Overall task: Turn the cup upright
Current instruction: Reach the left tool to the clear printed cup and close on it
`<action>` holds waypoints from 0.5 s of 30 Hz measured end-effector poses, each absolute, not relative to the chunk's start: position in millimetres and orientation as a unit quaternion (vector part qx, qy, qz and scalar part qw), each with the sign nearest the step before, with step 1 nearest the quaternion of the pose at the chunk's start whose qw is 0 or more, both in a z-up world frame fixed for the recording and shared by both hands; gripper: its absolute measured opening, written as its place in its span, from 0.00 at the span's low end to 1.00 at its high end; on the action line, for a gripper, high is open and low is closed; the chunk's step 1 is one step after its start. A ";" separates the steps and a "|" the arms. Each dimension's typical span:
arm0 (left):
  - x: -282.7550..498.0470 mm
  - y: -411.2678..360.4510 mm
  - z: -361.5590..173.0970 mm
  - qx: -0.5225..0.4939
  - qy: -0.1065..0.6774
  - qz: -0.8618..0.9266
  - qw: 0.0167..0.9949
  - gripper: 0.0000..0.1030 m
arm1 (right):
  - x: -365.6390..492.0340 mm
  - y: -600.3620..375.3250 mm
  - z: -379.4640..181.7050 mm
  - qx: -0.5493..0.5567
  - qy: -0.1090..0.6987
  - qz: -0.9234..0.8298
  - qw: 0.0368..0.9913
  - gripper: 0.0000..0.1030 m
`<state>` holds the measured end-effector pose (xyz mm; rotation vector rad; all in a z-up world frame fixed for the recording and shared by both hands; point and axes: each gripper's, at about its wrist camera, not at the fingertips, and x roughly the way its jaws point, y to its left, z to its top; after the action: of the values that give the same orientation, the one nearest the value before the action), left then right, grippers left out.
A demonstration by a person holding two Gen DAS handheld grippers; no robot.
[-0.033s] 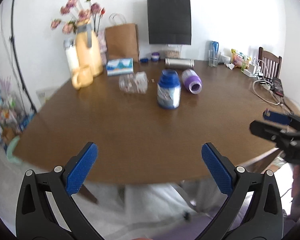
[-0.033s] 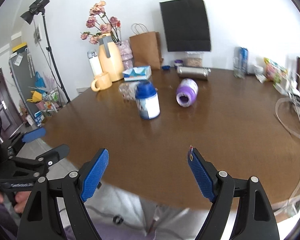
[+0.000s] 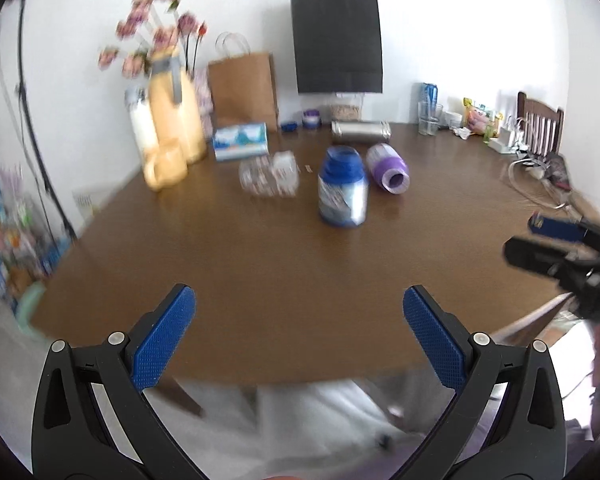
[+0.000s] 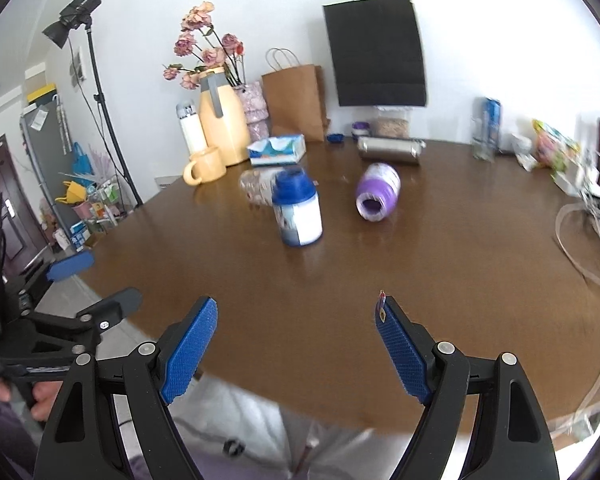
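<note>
a: left wrist view, count?
b: one purple cup (image 3: 388, 168) on its side mid desk (image 3: 260, 272), one blue bottle (image 3: 343, 188) upright just beside it, one clear bottle (image 3: 270, 174) lying left. left gripper (image 3: 299, 322) fingers wide, empty.
a: right wrist view?
b: same purple cup (image 4: 377, 192), mouth toward camera, blue bottle (image 4: 298, 214) left of it. right gripper (image 4: 298, 326) fingers wide, empty, nothing between it and the cup.

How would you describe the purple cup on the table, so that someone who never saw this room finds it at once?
Start from the black paper bag on the back wall and come down to the brown table. In front of the silver cylinder lies the purple cup, right of the upright blue-lidded bottle. Alone among its neighbours it is purple, lying on its side with its open mouth toward the camera.
</note>
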<state>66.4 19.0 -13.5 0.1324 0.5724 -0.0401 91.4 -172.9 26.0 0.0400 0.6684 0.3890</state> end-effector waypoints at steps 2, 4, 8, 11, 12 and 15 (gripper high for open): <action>90.3 22.0 -13.6 0.105 0.272 -0.044 0.955 1.00 | 119.2 -166.3 33.6 0.021 0.332 0.212 0.919 0.83; 109.5 26.7 -16.2 0.130 0.272 -0.063 0.951 1.00 | 143.3 -162.2 39.1 0.024 0.339 0.224 0.914 0.83; 163.9 40.4 -16.0 0.185 0.250 -0.108 0.944 1.00 | 197.4 -154.7 50.9 0.006 0.347 0.222 0.911 0.83; 202.0 43.1 -21.1 0.242 0.253 -0.135 0.927 1.00 | 246.2 -150.9 53.5 -0.006 0.369 0.219 0.903 0.83; 219.6 41.8 -26.4 0.277 0.257 -0.154 0.913 1.00 | 255.7 -152.2 52.3 -0.004 0.374 0.217 0.902 0.83; 264.8 38.7 -39.8 0.339 0.280 -0.171 0.882 1.00 | 299.3 -148.6 50.1 -0.003 0.392 0.212 0.895 0.83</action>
<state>264.8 38.7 -39.8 0.7069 0.5824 -0.3554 299.3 -148.6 50.1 -0.0057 0.8122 0.4403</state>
